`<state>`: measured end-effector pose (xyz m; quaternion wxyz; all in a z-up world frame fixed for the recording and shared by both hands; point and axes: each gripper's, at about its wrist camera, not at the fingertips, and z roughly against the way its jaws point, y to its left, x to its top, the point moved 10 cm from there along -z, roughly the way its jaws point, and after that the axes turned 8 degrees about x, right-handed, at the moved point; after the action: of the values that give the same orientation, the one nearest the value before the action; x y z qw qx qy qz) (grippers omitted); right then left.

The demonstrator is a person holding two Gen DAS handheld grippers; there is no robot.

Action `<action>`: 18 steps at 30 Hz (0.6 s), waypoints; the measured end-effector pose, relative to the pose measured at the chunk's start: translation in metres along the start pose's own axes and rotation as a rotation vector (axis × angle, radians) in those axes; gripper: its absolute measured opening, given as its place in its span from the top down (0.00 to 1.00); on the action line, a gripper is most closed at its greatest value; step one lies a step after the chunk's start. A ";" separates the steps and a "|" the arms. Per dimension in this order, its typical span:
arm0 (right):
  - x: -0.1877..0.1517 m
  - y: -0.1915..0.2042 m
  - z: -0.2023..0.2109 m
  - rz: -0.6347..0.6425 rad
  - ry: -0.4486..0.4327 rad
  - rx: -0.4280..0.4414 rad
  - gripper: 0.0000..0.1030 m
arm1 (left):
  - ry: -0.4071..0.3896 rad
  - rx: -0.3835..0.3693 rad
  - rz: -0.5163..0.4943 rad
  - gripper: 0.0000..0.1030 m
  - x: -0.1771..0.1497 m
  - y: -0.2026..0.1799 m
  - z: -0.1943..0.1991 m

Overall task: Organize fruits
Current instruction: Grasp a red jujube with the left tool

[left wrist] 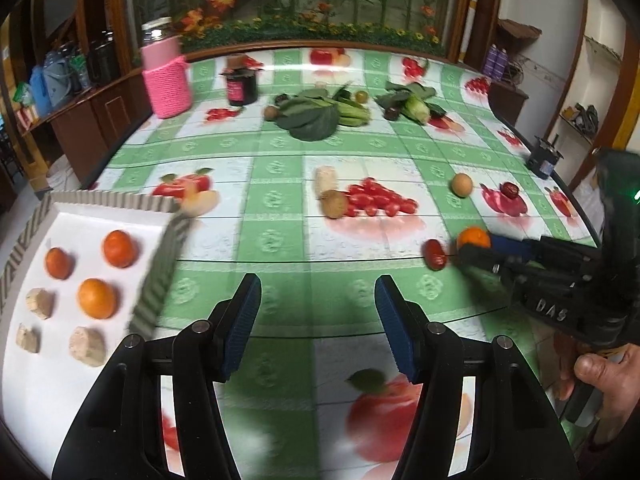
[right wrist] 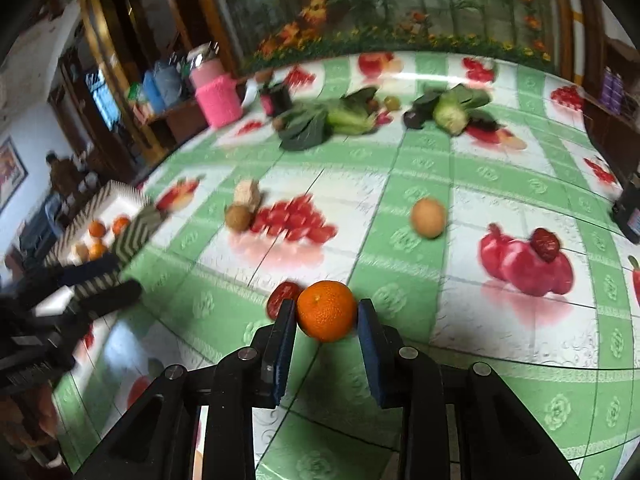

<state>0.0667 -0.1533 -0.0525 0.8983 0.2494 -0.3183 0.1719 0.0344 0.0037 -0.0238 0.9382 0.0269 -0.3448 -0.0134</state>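
My right gripper (right wrist: 326, 316) is shut on an orange (right wrist: 326, 311), its blue pads pressing both sides; it also shows in the left wrist view (left wrist: 472, 246) with the orange (left wrist: 474, 237). A red date (right wrist: 282, 298) lies just left of it. My left gripper (left wrist: 318, 298) is open and empty over the tablecloth, right of a white tray (left wrist: 84, 224) with a striped rim. The tray holds three oranges (left wrist: 97, 297) and several pale root pieces (left wrist: 86, 345). Loose on the table are a kiwi (left wrist: 335, 203), an egg-like fruit (left wrist: 462, 185) and another date (left wrist: 511, 190).
Leafy greens (left wrist: 316, 114) and corn (left wrist: 416, 108) lie at the back. A pink knitted jar (left wrist: 166, 76) and a dark jar (left wrist: 241, 85) stand back left. A dark box (left wrist: 543, 158) sits at the table's right edge. The tablecloth carries printed fruit pictures.
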 end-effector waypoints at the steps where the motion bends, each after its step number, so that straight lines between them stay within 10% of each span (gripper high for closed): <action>1: 0.002 -0.003 0.003 -0.019 -0.017 0.007 0.70 | 0.007 -0.015 -0.012 0.42 0.001 -0.009 -0.003; 18: 0.013 -0.038 0.022 -0.143 -0.098 0.043 0.70 | 0.097 -0.109 -0.090 0.43 0.009 -0.089 -0.049</action>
<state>0.0836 -0.1944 -0.0423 0.8859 0.2989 -0.3397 0.1018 0.0729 -0.0832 -0.0608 0.9523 -0.0081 -0.2963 -0.0730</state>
